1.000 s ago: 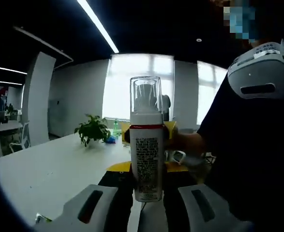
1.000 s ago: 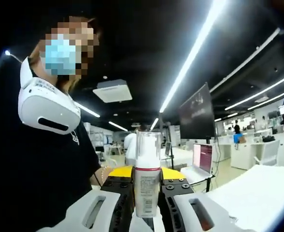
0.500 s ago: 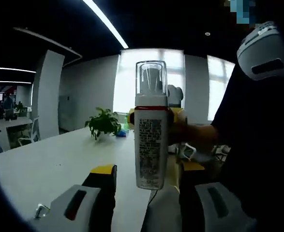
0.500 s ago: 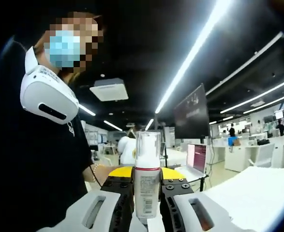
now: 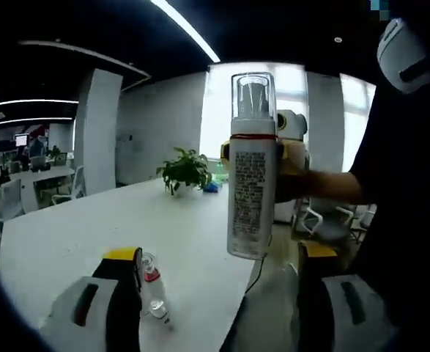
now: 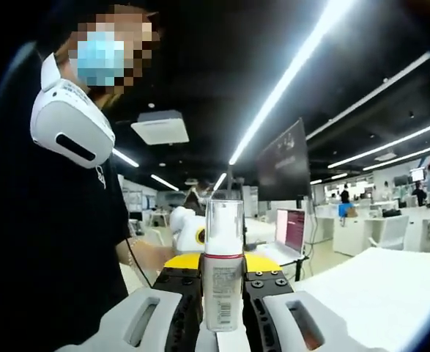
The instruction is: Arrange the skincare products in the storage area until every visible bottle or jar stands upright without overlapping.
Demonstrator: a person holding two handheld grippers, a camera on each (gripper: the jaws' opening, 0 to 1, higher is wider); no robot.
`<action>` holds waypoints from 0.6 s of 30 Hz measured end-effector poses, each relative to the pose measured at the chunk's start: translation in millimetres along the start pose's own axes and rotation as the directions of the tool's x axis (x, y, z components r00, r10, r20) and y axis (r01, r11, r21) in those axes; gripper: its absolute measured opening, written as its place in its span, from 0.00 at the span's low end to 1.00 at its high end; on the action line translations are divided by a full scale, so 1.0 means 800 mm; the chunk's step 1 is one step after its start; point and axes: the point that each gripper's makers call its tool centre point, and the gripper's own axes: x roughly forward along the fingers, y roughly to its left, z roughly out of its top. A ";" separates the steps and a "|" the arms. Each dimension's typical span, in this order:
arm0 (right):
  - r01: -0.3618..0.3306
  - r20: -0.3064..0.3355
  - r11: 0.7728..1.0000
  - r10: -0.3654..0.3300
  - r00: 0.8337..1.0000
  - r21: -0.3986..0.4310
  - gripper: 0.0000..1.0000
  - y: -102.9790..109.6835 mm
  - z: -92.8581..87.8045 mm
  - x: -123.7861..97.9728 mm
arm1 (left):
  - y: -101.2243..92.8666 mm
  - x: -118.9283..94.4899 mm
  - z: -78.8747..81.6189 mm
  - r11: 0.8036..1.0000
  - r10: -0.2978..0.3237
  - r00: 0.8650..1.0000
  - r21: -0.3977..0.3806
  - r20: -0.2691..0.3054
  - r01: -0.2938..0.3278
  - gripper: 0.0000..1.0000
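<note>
Pump bottle [image 6: 223, 275]: white body, red band at neck, clear cap over pump head. Upright, clamped between right gripper [image 6: 222, 326] fingers [image 6: 183, 308], held up in air. From left gripper view, same bottle [image 5: 252, 169] shows printed label panel, base off bench [image 5: 90, 235]. Small bottle [image 5: 152, 290]: clear, red collar, lying tilted on bench just beside left jaw.
</note>
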 end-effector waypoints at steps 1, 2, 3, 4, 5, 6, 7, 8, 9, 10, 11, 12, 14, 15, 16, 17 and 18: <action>0.004 -0.001 1.000 -0.004 1.000 0.002 0.09 -0.002 -0.002 -0.001 | 0.002 -0.001 -0.002 1.000 0.006 1.000 -0.001 -0.002 -0.006 0.88; 0.008 -0.001 1.000 -0.008 1.000 0.000 0.09 -0.003 -0.004 -0.003 | 0.004 -0.002 -0.005 1.000 0.016 1.000 -0.004 -0.004 -0.016 0.89; 0.017 0.002 1.000 -0.017 1.000 0.000 0.09 -0.007 -0.006 -0.006 | 0.004 -0.001 -0.006 1.000 0.027 1.000 -0.007 -0.007 -0.027 0.89; 0.029 0.009 1.000 -0.029 1.000 -0.001 0.09 -0.011 -0.008 -0.008 | 0.005 -0.002 -0.008 0.999 0.039 0.999 -0.011 -0.005 -0.039 0.89; 0.034 0.013 0.999 -0.034 0.999 -0.003 0.09 -0.014 -0.009 -0.010 | 0.006 -0.003 -0.008 0.999 0.047 0.999 -0.016 0.000 -0.047 0.89; 0.042 0.024 0.999 -0.041 0.999 -0.009 0.09 -0.019 -0.009 -0.015 | 0.007 -0.003 -0.007 0.998 0.056 0.998 -0.019 0.009 -0.056 0.90; 0.049 0.033 0.999 -0.049 0.998 -0.021 0.09 -0.022 -0.009 -0.017 | 0.010 -0.004 -0.006 0.997 0.068 0.997 -0.023 0.019 -0.068 0.92; 0.056 0.043 0.998 -0.055 0.998 -0.037 0.09 -0.024 -0.008 -0.019 | 0.011 -0.004 -0.005 0.997 0.077 0.997 -0.027 0.029 -0.077 0.93; 0.061 0.050 0.997 -0.059 0.997 -0.041 0.09 -0.027 -0.009 -0.023 | 0.011 -0.004 -0.004 0.996 0.083 0.996 -0.028 0.036 -0.082 0.95; 0.068 0.054 0.997 -0.065 0.996 -0.040 0.09 -0.030 -0.011 -0.025 | 0.013 -0.005 -0.003 0.995 0.093 0.995 -0.028 0.044 -0.091 0.97; 0.079 0.055 0.996 -0.077 0.996 -0.044 0.09 -0.035 -0.014 -0.029 | 0.017 -0.006 -0.003 0.995 0.102 0.994 -0.027 0.049 -0.100 0.99; 0.087 0.055 0.995 -0.084 0.995 -0.049 0.09 -0.038 -0.016 -0.031 | 0.019 -0.007 -0.003 0.994 0.107 0.993 -0.027 0.049 -0.106 0.99; 0.102 0.048 0.994 -0.100 0.994 -0.041 0.09 -0.046 -0.025 -0.037 | 0.021 -0.008 -0.004 0.993 0.118 0.992 -0.030 0.042 -0.117 0.99; 0.110 0.048 0.993 -0.108 0.993 -0.041 0.09 -0.050 -0.030 -0.039 | 0.020 -0.008 -0.006 0.992 0.120 0.992 -0.031 0.040 -0.119 0.99; 0.115 0.048 0.993 -0.113 0.992 -0.036 0.09 -0.052 -0.033 -0.041 | 0.020 -0.008 -0.007 0.992 0.122 0.992 -0.031 0.038 -0.121 0.99; 0.125 0.048 0.992 -0.124 0.991 -0.024 0.09 -0.058 -0.038 -0.044 | 0.023 -0.010 -0.010 0.992 0.126 0.991 -0.034 0.034 -0.125 0.99; 0.128 0.048 0.992 -0.127 0.991 -0.020 0.09 -0.059 -0.040 -0.045 | 0.024 -0.011 -0.012 0.991 0.129 0.991 -0.034 0.031 -0.128 0.99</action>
